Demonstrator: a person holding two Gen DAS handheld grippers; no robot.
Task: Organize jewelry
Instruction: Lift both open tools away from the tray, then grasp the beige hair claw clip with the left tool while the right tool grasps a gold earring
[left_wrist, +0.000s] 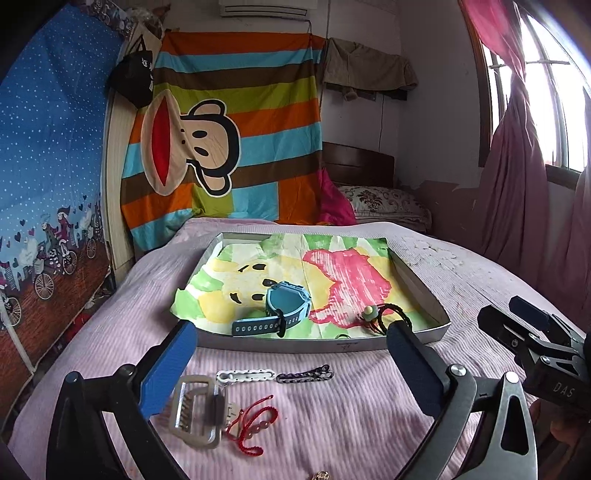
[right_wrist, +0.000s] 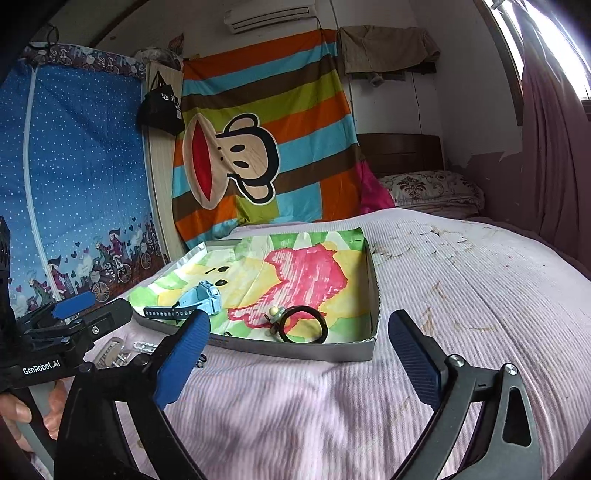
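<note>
My left claw (left_wrist: 291, 363) and right claw (right_wrist: 299, 363) both tilt slightly downward, jaws wide apart and empty, the shallow white cardboard tray (left_wrist: 421, 280) just ahead.

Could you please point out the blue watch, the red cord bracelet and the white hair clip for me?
blue watch (left_wrist: 286, 299), left wrist view, on its case.
red cord bracelet (left_wrist: 255, 430), left wrist view, on its beads.
white hair clip (left_wrist: 245, 376), left wrist view, on its middle.
</note>
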